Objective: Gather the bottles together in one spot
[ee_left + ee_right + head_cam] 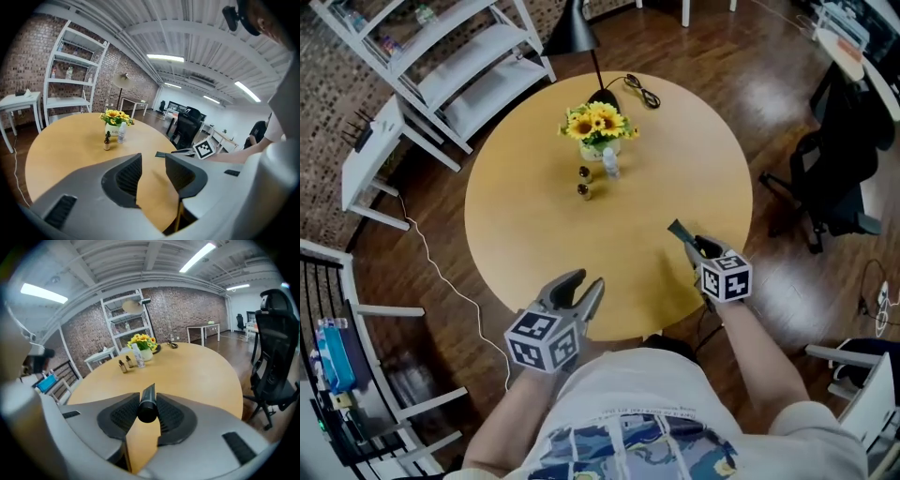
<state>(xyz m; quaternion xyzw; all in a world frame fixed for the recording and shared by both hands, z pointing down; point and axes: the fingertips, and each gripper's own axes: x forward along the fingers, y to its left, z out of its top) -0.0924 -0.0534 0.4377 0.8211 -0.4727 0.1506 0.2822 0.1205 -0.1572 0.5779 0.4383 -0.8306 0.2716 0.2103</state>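
Observation:
On the round wooden table (525, 234), two small brown bottles (583, 182) and a clear bottle (610, 165) stand close together in front of a pot of sunflowers (597, 127). My right gripper (690, 242) hovers over the table's near right part, shut on a dark tube (148, 405) whose flat end points toward the flowers. The right gripper view shows the brown bottles (125, 364) and the clear bottle (137, 355) far ahead. My left gripper (582, 292) is open and holds nothing at the near edge; its view shows the bottles (108, 140) far ahead.
A black floor lamp's base (606, 94) and cord lie on the table behind the flowers. White shelving (459, 56) and a white side table (375, 155) stand to the back left. A black office chair (844, 169) is at the right.

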